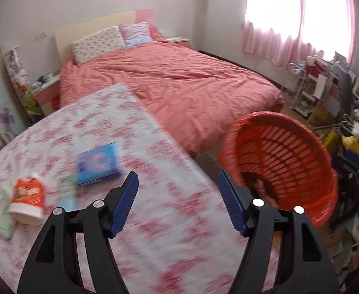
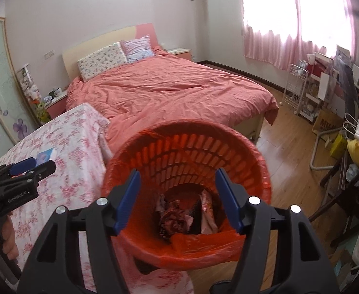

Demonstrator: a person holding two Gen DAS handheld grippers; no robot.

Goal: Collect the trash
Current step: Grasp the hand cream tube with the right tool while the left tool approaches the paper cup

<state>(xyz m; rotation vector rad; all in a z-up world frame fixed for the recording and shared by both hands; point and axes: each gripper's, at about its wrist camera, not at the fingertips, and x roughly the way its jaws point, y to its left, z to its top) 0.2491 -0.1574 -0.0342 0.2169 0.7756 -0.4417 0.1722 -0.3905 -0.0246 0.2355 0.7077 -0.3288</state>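
Observation:
On the floral-clothed table (image 1: pixel 159 220) lie a blue packet (image 1: pixel 98 166), a small pale blue wrapper (image 1: pixel 68 191), a red-and-white wrapper (image 1: pixel 28 193) and a pale green scrap (image 1: pixel 6 218), all blurred. My left gripper (image 1: pixel 178 175) hovers open above the table's right part, with nothing between its fingers. An orange slatted basket (image 2: pixel 186 147) lined with a red bag stands off the table's right edge. My right gripper (image 2: pixel 178 171) hangs open over its mouth, holding nothing. Crumpled trash (image 2: pixel 177 218) lies at the basket's bottom. The left gripper (image 2: pixel 43 164) also shows at the left, held by a hand.
A bed (image 1: pixel 179 80) with a coral cover fills the room behind the table. Shelves, a chair and clutter (image 2: pixel 338 127) crowd the right wall under the pink curtains. Bare wooden floor (image 2: pixel 284 147) lies between the bed and the clutter.

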